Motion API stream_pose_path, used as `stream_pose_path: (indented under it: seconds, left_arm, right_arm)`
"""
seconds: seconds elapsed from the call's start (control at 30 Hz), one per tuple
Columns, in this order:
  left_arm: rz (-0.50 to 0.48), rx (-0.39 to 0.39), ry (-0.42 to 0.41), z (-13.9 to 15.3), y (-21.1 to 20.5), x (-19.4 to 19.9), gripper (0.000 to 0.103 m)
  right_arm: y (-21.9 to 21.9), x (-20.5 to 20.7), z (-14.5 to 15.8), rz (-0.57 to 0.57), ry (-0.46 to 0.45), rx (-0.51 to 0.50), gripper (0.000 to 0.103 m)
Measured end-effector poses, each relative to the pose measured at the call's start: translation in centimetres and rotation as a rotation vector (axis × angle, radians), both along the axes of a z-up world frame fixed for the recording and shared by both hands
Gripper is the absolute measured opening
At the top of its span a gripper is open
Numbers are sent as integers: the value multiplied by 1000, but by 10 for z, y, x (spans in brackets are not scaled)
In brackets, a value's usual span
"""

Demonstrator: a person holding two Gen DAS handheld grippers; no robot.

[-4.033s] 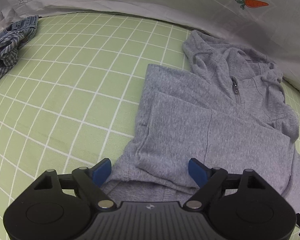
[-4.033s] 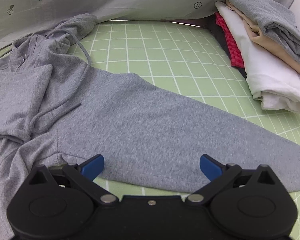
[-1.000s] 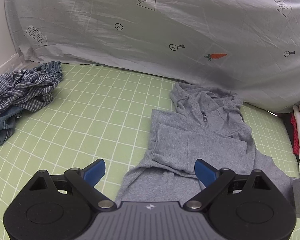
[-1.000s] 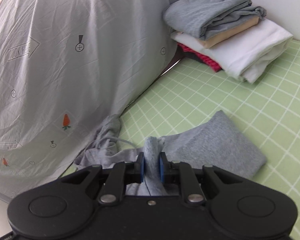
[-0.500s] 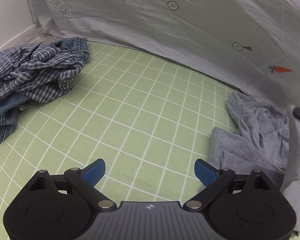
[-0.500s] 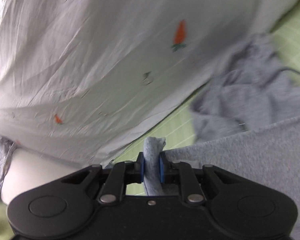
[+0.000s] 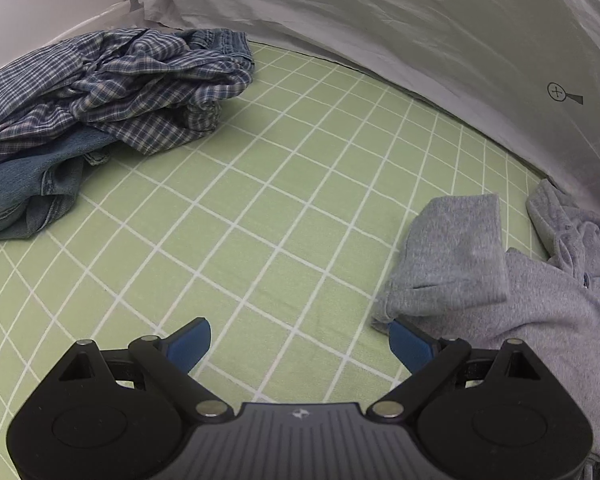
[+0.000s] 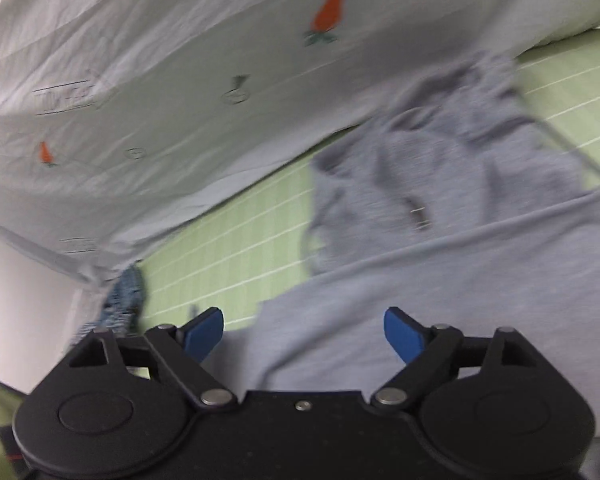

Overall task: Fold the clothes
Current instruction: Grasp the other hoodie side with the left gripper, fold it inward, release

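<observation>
Grey hoodie (image 7: 540, 312) fabric lies at about 3 o'clock in the left wrist view, one sleeve (image 7: 456, 256) folded across it, its far side cut off by the frame edge. The left gripper (image 7: 300, 340) hovers over the green checked sheet (image 7: 260, 200) with jaws wide apart, holding nothing. Plaid shirt (image 7: 112, 80) and jeans (image 7: 28, 188) sit crumpled at 10 o'clock. The right wrist view is motion-blurred; the right gripper (image 8: 304, 332) also stands wide, and the hoodie (image 8: 460, 260) appears to lie loose beneath it, the zipper barely legible. A white printed cloth (image 8: 180, 60) fills 12 o'clock.
</observation>
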State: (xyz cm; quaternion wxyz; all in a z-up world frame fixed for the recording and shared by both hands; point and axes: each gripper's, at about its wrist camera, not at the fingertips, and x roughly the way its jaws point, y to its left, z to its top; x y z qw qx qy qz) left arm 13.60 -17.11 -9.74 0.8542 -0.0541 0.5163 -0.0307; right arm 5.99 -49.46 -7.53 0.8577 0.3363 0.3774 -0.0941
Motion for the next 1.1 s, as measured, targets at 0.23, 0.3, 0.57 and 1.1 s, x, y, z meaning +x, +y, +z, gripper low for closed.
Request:
stream_pose_path:
  seconds: [0.23, 0.3, 0.57, 1.1]
  left_arm:
    - [-127, -5, -7, -4, -36, 4, 96]
    - [-167, 5, -15, -5, -46, 4, 96]
    - [-315, -18, -27, -8, -88, 0, 96]
    - [-274, -26, -28, -6, -85, 7, 11]
  right_arm:
    - [-78, -72, -22, -234, 245, -274, 91]
    - [-88, -83, -29, -264, 306, -293, 92]
    - [-88, -82, -50, -300, 348, -235, 100]
    - [-87, -82, -49, -286, 329, -218, 102]
